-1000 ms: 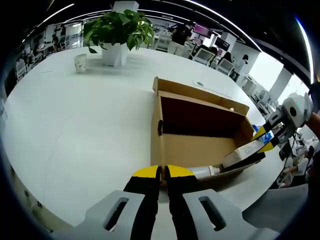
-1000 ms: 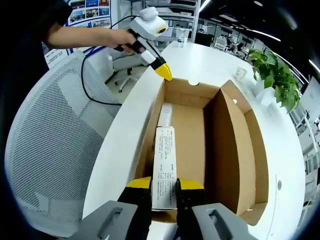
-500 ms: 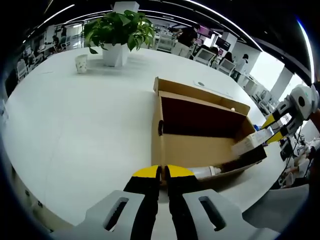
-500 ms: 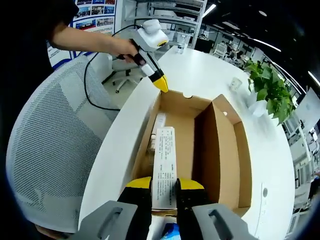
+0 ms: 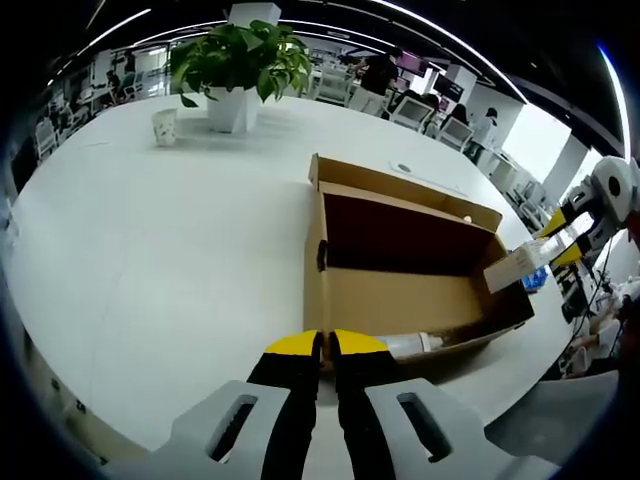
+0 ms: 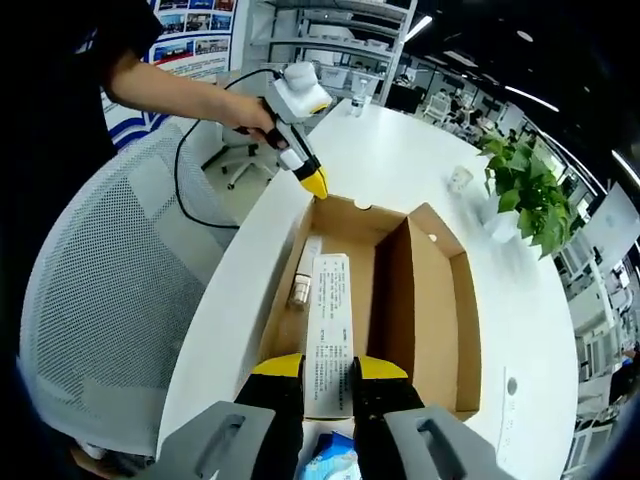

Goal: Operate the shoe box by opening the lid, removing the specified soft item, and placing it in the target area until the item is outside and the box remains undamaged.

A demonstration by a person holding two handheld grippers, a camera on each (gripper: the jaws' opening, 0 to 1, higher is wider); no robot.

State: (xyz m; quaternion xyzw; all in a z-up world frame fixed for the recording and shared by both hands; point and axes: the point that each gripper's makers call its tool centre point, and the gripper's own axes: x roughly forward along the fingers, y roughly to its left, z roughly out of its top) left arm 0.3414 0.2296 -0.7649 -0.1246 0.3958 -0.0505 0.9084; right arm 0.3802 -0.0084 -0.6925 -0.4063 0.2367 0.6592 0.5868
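Observation:
The brown cardboard shoe box (image 5: 400, 295) lies open on the white table (image 5: 150, 230), its lid (image 5: 395, 182) folded back along the far long side. My left gripper (image 5: 321, 345) is shut on the box's near end wall; it also appears as the left gripper (image 6: 313, 183) at the box's far end. My right gripper (image 6: 329, 368) is shut on a long white printed pack (image 6: 331, 325), held above the box (image 6: 390, 290). In the left gripper view the right gripper (image 5: 565, 236) holds the pack (image 5: 515, 265) over the box's right end. A white tube (image 6: 303, 272) lies inside.
A potted plant (image 5: 240, 60) and a paper cup (image 5: 162, 125) stand at the table's far side. A grey mesh chair (image 6: 100, 300) stands beside the table edge. A blue-and-white packet (image 6: 330, 465) lies just under my right gripper. A person's arm (image 6: 180, 95) holds the left gripper.
The right gripper has lifted the white pack up out of the box, clear of its end. The left gripper has stayed on the box's end wall.

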